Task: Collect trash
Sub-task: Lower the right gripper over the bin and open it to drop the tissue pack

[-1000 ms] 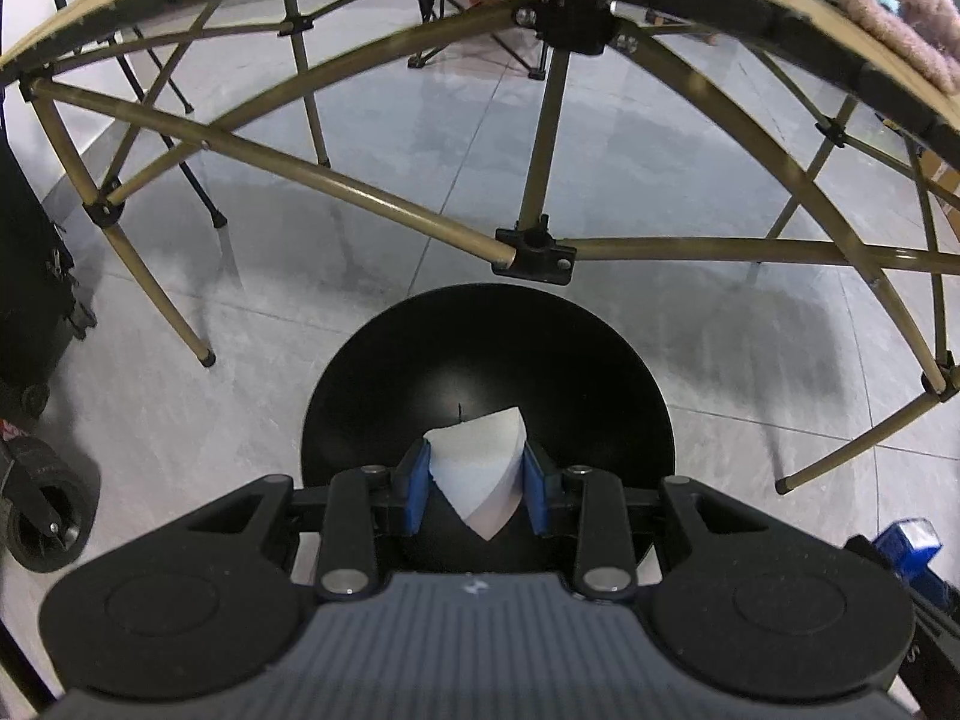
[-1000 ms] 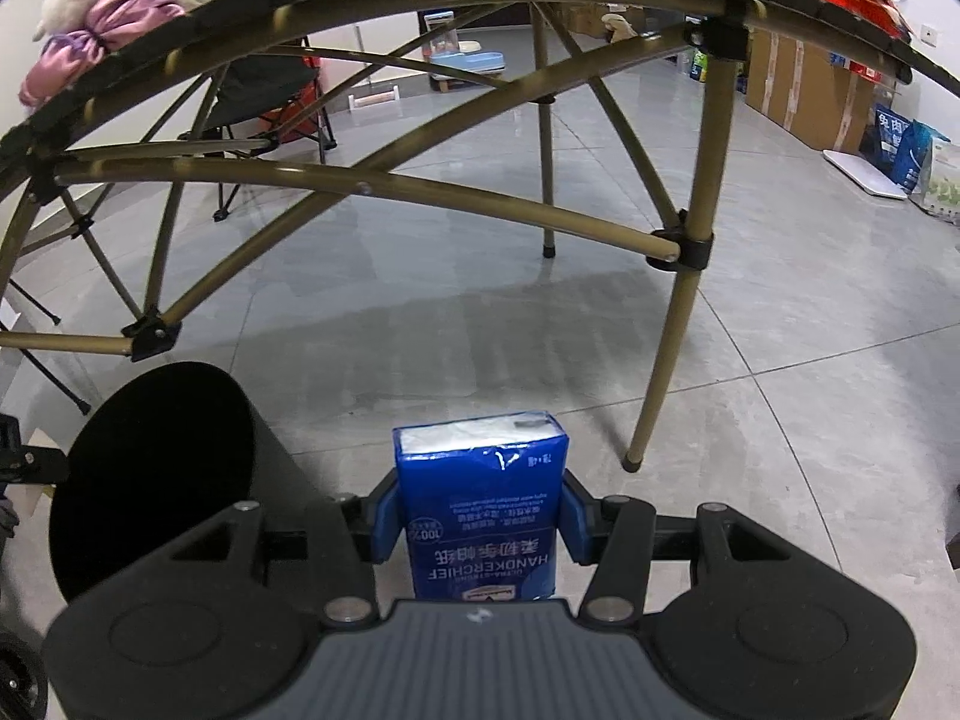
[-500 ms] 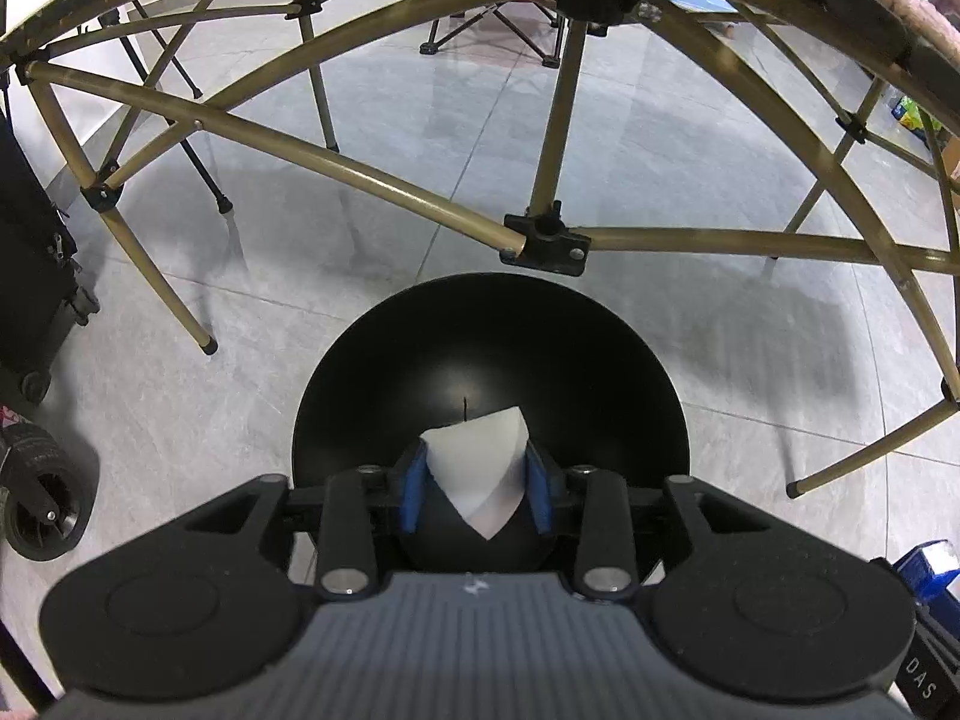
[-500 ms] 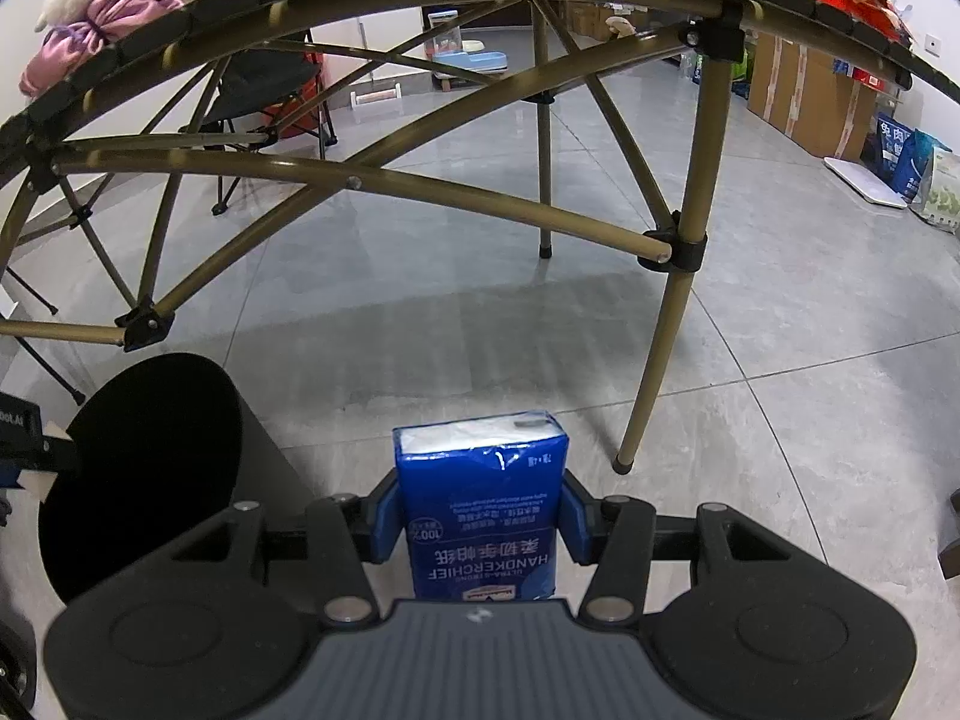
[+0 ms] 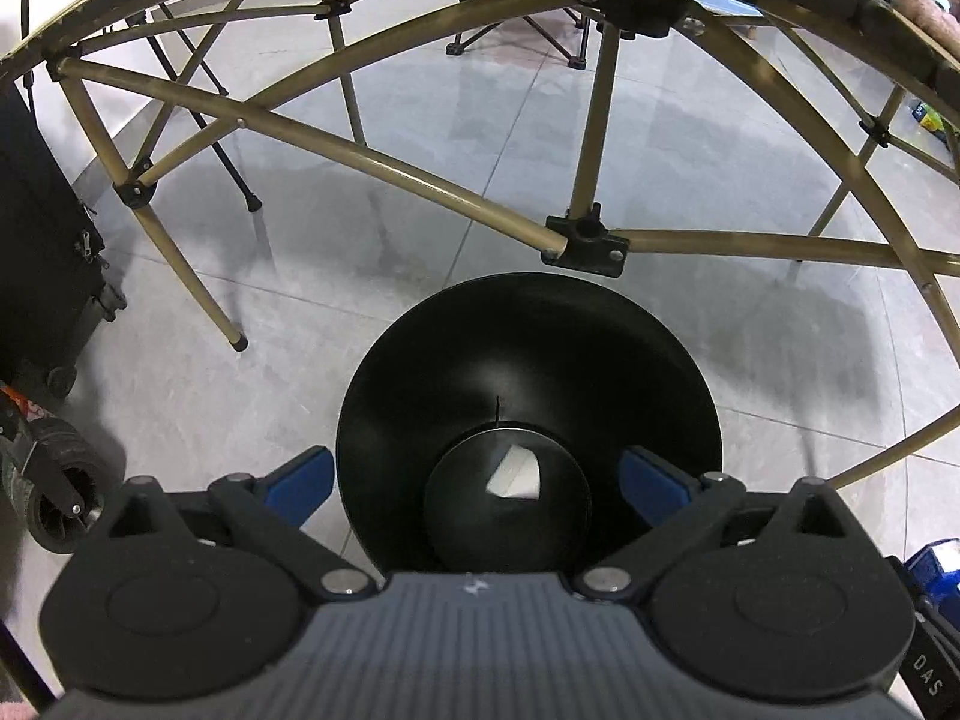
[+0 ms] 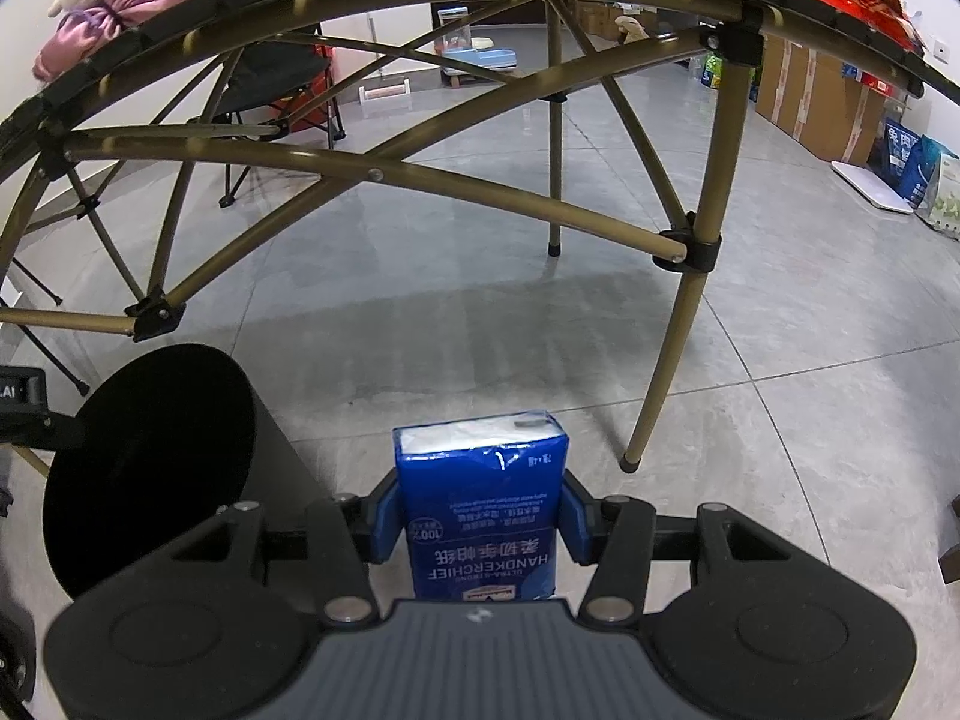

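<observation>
A black round trash bin (image 5: 528, 360) stands on the grey tiled floor under a folding table. My left gripper (image 5: 477, 480) is open right above its mouth. A white piece of paper (image 5: 516, 474) lies at the bottom of the bin. My right gripper (image 6: 480, 510) is shut on a blue handkerchief tissue pack (image 6: 483, 504). The same bin (image 6: 150, 462) shows at the lower left of the right wrist view, to the left of the pack.
The table's gold folding legs (image 5: 420, 180) cross just behind the bin, and one leg (image 6: 672, 348) stands right of the pack. A black wheeled case (image 5: 42, 252) is at the left. Cardboard boxes (image 6: 810, 96) and bags line the far right wall.
My left gripper has opened and the white paper has dropped from it into the bin. My right gripper still holds the tissue pack and has shifted slightly.
</observation>
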`<state>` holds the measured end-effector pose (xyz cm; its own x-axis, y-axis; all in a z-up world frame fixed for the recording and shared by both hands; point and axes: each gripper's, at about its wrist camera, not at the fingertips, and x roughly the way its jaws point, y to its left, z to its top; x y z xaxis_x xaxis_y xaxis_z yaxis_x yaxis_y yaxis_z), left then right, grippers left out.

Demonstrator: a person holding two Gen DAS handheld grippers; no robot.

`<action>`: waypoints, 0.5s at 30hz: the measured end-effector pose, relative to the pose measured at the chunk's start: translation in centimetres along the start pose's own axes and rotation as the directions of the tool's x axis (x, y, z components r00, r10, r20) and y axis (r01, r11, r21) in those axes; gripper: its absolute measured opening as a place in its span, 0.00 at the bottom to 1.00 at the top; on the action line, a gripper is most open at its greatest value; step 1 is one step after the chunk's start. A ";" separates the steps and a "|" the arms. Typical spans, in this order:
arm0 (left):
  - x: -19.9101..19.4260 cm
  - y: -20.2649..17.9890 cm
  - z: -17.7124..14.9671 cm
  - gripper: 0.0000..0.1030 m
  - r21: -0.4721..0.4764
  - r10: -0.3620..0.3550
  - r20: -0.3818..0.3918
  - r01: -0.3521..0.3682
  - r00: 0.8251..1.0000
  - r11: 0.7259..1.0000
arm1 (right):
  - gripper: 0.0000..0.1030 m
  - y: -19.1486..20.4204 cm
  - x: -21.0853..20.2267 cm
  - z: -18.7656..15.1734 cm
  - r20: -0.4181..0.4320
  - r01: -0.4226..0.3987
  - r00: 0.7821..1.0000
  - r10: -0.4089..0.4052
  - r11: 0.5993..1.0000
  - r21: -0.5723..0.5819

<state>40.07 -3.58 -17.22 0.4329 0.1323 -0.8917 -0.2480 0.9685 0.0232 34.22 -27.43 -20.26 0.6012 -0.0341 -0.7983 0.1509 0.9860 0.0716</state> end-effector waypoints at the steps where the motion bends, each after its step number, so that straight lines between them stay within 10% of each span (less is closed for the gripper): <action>1: -0.1 0.1 0.0 1.00 0.000 -0.002 0.000 0.002 1.000 1.000 | 0.49 0.1 0.0 0.0 -0.001 -0.001 1.000 0.001 1.000 -0.002; 15: -1.3 2.2 -0.1 1.00 -0.003 -0.008 0.015 0.008 1.000 1.000 | 0.49 2.9 -0.3 0.2 -0.019 -0.020 1.000 0.019 0.998 -0.052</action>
<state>38.92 -1.65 -16.08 0.4477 0.1280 -0.8850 -0.2476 0.9688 0.0149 34.63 -24.63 -19.72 0.5886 -0.0126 -0.8083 0.0977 0.9937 0.0557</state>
